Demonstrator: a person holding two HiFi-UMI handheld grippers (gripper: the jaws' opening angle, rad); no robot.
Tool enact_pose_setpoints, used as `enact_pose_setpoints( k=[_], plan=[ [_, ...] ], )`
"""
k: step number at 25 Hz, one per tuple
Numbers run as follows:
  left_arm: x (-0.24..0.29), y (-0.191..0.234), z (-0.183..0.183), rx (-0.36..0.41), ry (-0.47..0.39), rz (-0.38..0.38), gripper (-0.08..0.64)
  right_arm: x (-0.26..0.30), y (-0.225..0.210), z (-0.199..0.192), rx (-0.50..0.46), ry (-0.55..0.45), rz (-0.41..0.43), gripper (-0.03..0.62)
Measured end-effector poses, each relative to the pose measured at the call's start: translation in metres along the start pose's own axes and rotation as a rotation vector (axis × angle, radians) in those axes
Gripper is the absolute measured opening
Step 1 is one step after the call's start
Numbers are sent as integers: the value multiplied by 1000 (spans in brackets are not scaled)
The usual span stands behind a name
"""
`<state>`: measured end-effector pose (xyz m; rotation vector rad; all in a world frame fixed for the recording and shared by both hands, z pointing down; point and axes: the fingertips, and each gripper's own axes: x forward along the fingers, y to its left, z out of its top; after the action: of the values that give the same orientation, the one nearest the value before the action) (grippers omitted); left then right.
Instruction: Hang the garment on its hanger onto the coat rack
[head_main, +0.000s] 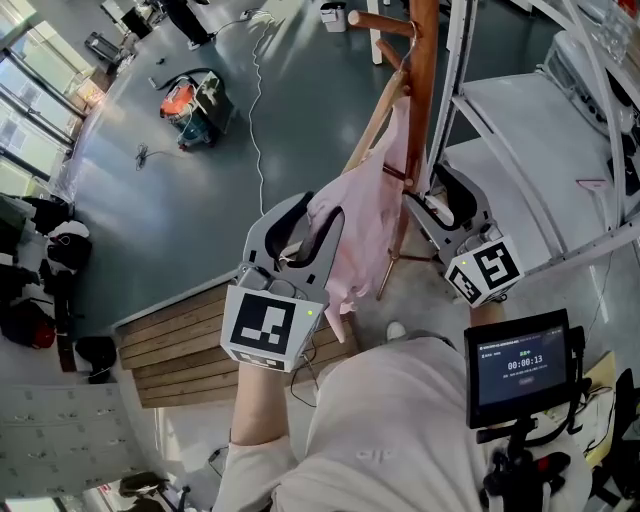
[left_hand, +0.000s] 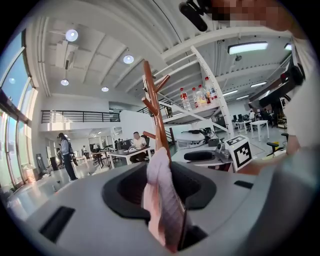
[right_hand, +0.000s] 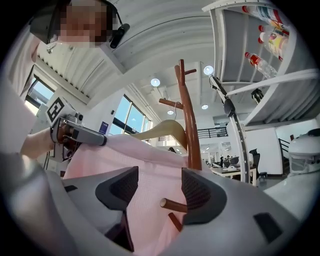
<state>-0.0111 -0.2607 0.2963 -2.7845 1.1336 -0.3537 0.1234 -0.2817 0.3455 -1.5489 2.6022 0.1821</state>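
Left gripper (head_main: 312, 215) is sitting with its jaws apart. The pink garment (head_main: 365, 215) is standing edge-on in the gap, and from the left gripper view I'm not seeing either pad pressing on it. The garment is draping off the wooden hanger (head_main: 372, 118) right against the coat rack (head_main: 425, 90) pole. The hanger's hook (head_main: 410, 40) is looking like it's sitting over the upper peg (head_main: 380, 20).

Right gripper (right_hand: 160, 187) is also standing open, holding nothing. The tip of a lower peg (right_hand: 175, 205) is poking in between its jaws, with cloth behind it.

Risks I'm seeing:
- If the left gripper backs out at an angle, a pad could be dragging the fabric along. That would be pulling a shoulder off the hanger or swinging the hook off its peg.
- If the right gripper shifts sideways, it could be knocking that lower peg and rocking the rack.

Hard to confirm:
- The hook seat is tiny in every view, so I'm only judging that it's fully on.
- The rack's base is hiding behind the garment and the grippers.
- The garment's lower hem is being cut off behind the left gripper in the head view.
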Motion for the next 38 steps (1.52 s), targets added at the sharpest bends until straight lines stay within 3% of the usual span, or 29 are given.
enact_pose_setpoints(
  k=[6, 10, 16, 24, 31, 38],
  plan=[
    [20, 4, -1, -16, -30, 49, 133, 14, -22, -5, 3, -10, 27, 276],
    [16, 9, -3, -35, -20, 60, 133, 27, -48, -8, -34, 26, -50, 276],
    [5, 6, 3, 48, -3, 70, 135, 18, -77, 27, 37, -50, -69, 276],
    [-15, 15, 20, -11, -70, 113, 133, 16, -67, 17, 34, -30, -55, 276],
    [-94, 37, 18, -28, -137, 83, 132, 2, 19, 39, -9, -11, -67, 275],
    [-76, 37, 5, -37, -132, 45, 131, -11, -17, 26, -8, 30, -184, 273]
  ],
)
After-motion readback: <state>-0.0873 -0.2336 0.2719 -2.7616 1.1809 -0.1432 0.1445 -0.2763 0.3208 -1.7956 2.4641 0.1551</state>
